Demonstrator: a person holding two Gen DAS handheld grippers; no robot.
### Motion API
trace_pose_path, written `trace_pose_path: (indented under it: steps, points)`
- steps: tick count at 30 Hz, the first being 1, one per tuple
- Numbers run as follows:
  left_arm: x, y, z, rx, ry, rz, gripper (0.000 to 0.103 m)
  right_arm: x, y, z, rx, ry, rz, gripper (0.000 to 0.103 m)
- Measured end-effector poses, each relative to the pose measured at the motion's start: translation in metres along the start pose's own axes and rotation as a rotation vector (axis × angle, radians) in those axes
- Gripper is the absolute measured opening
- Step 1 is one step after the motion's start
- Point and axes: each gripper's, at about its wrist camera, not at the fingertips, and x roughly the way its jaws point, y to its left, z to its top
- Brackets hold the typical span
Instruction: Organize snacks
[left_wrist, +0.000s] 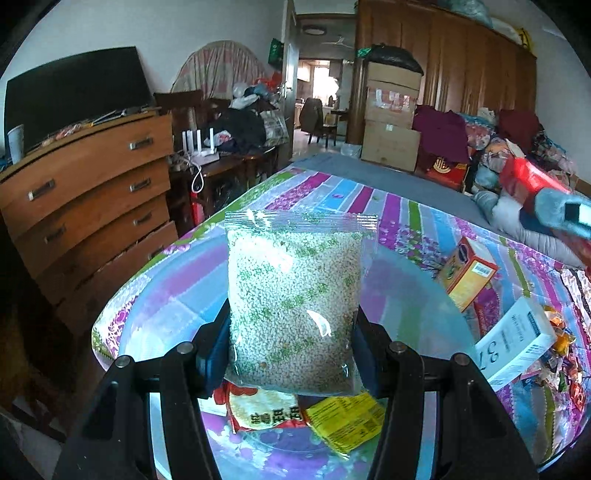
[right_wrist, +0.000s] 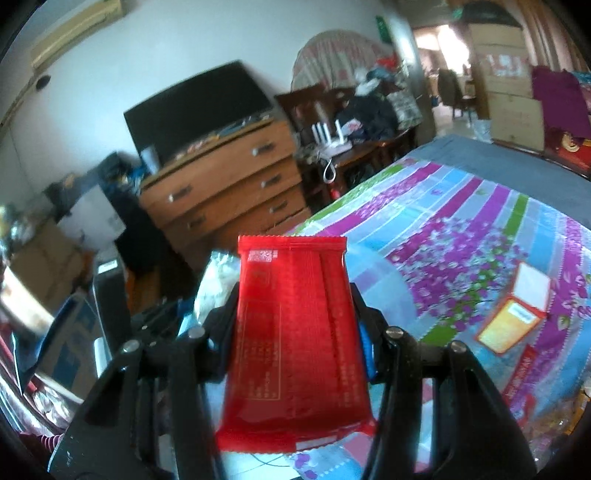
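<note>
Standing at left: wooden dresser (left_wrist: 92, 192), four drawers, metal handles. Leaning on its top against the wall: black panel (left_wrist: 74, 92). Sitting at the dresser's near corner: white cup (left_wrist: 15, 142). Resting on the dark desk (left_wrist: 236, 162) beside it: white router (left_wrist: 201, 147), antennas up. Stacking at the wardrobe (left_wrist: 461, 74): cardboard boxes (left_wrist: 391, 118). Hanging over the bed (right_wrist: 498, 162): maroon garment (left_wrist: 441, 133).

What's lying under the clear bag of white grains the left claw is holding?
Under the clear plastic bag of white grains: a red-and-cream snack packet and a yellow printed packet. The bag and claw cover their upper parts.
</note>
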Motion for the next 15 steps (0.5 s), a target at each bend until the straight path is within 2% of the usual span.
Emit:
trace_pose_path:
  steps: [7,15]
  points:
    - [0.007,0.015,-0.003,-0.02,0.014,0.004,0.059,0.031,0.0,-0.008,0.017,0.067,0.002,0.052]
    - [0.011,0.021,-0.002,-0.023,0.018,0.003,0.059,0.041,-0.001,-0.01,0.031,0.085,0.003,0.052]
